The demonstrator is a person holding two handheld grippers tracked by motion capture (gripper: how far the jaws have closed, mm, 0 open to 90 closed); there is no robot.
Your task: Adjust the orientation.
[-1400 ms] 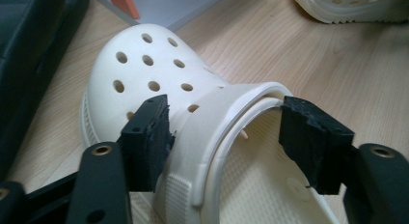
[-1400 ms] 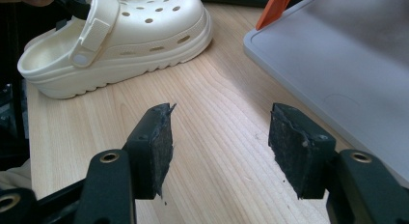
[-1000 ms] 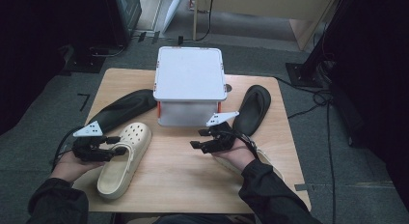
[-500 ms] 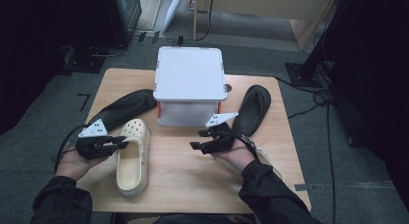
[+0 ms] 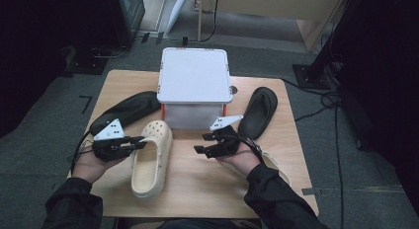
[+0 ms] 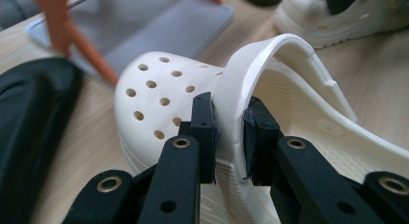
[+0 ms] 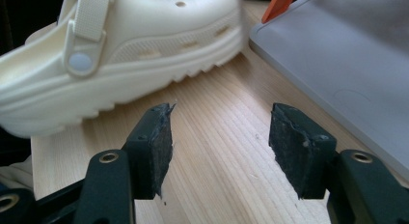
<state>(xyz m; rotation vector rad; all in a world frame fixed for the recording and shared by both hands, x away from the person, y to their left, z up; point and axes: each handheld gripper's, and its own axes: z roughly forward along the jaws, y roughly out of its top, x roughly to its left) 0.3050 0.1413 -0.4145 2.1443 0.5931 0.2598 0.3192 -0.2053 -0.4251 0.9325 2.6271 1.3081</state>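
1. Gripping the cream clog (image 5: 150, 157) by its heel strap (image 6: 251, 74), our left gripper (image 5: 136, 142) has just been closing its jaws, and the pads now press on the strap from both sides.
2. We see the clog lying sole-down on the wooden table (image 5: 197, 184), toe toward the white lidded box (image 5: 194, 76), just left of the table's middle.
3. We hold our right gripper (image 5: 201, 143) near the middle of the table with its jaws apart and nothing between them; bare wood shows in the gap.
4. We see a second cream clog (image 5: 274, 165) partly hidden under our right forearm, close to the table's right edge.
5. We note one black slipper (image 5: 126, 109) to the left of the box and another black slipper (image 5: 259, 111) to its right.
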